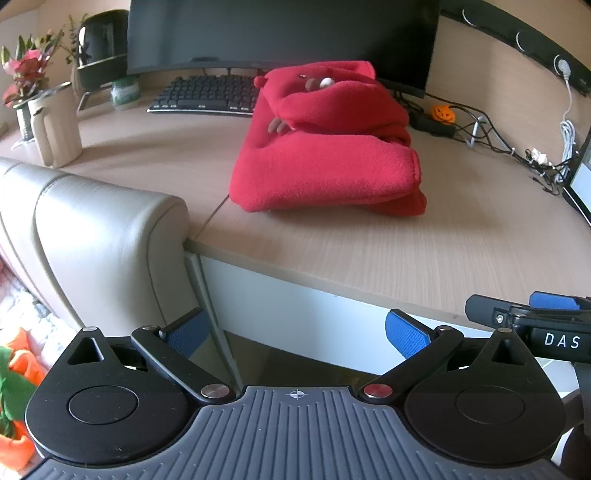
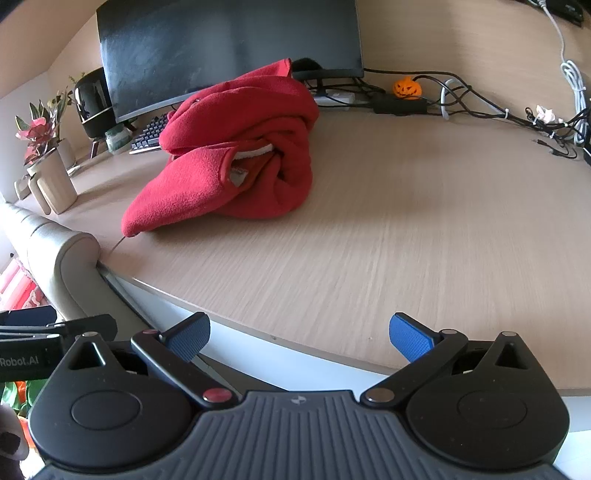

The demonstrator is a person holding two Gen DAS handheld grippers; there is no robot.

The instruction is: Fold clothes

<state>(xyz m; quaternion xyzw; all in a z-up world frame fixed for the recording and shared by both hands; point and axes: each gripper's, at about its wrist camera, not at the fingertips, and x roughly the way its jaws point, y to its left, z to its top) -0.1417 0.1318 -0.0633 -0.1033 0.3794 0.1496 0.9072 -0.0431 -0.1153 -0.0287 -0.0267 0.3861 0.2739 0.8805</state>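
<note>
Red fleece garment [image 1: 325, 147]: lies folded in a thick bundle on the wooden desk [image 1: 424, 251], near its front edge, in front of the monitor [image 1: 280, 33].
Left gripper [image 1: 295, 334]: held before the desk edge, well apart from the garment; blue fingers spread wide, holding nothing.
Right gripper [image 2: 299, 338]: also at the desk edge, fingers wide apart, empty.
Behind: keyboard [image 1: 207, 96], small orange pumpkin [image 2: 406, 88], cables [image 2: 517, 114].

Looks like a home office desk setup: wood-grain desk [image 1: 369, 251] with a curved monitor [image 1: 280, 33], keyboard [image 1: 203, 96], tangled cables [image 2: 480, 103], flowers [image 1: 26, 70], little pumpkin decoration [image 2: 406, 88].
</note>
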